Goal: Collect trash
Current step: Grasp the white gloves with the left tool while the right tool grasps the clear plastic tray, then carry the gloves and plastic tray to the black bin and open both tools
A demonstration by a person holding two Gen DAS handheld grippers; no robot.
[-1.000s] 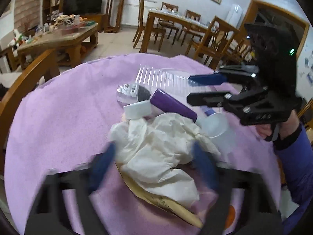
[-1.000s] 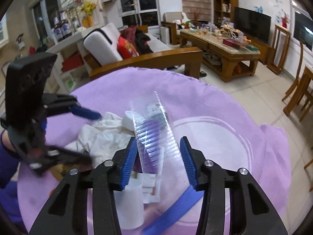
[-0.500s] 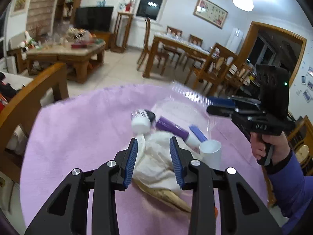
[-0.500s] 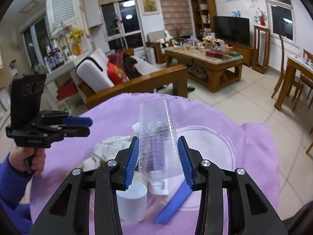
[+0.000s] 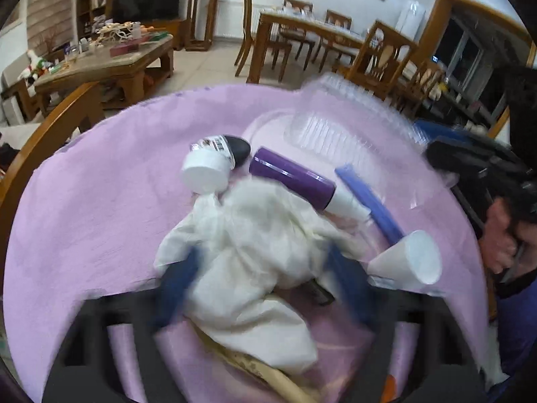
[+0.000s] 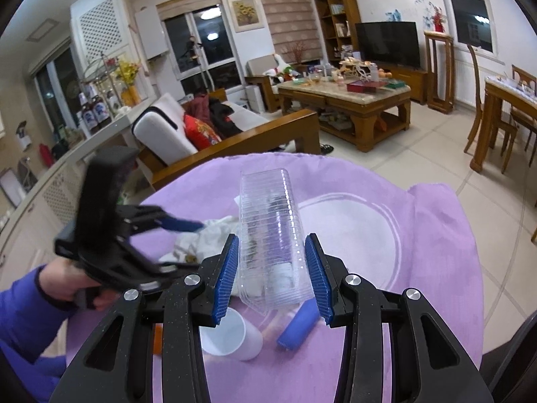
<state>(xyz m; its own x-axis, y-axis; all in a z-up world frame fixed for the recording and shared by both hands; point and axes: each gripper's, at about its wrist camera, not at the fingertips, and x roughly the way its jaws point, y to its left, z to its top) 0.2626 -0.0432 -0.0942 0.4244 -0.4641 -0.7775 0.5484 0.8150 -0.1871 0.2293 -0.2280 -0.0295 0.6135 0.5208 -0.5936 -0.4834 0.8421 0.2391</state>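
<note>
**Clear tub lifted, tissue straddled**

The clear ribbed plastic container (image 6: pixel 272 241) is pinched between the blue pads of the right hand-held gripper (image 6: pixel 272 273) and held above the purple-covered bench (image 6: pixel 436 235); a second ago it lay lower, close over the litter. The crumpled white tissue (image 5: pixel 248 255) lies on the bench amid the rest of the trash, now with the left hand-held gripper (image 5: pixel 265 288) astride it. Half a second ago those jaws stood narrow and short of the tissue; they have just been opening, and now stand spread with the tissue between them. Whether the pads touch it cannot be told.

The left fingers are heavily blurred in their own view. The tissue covers most of a brown paper piece (image 5: pixel 268 372) beneath it. Near it lie a purple tube (image 5: pixel 295 178), a blue strip (image 5: pixel 369 201), a white paper cup (image 5: pixel 409 262) on its side and a small white-capped jar (image 5: pixel 214 164).

Both tools tilt down toward the bench; a hand (image 6: pixel 77 285) in a blue sleeve grips the left handle.
</note>
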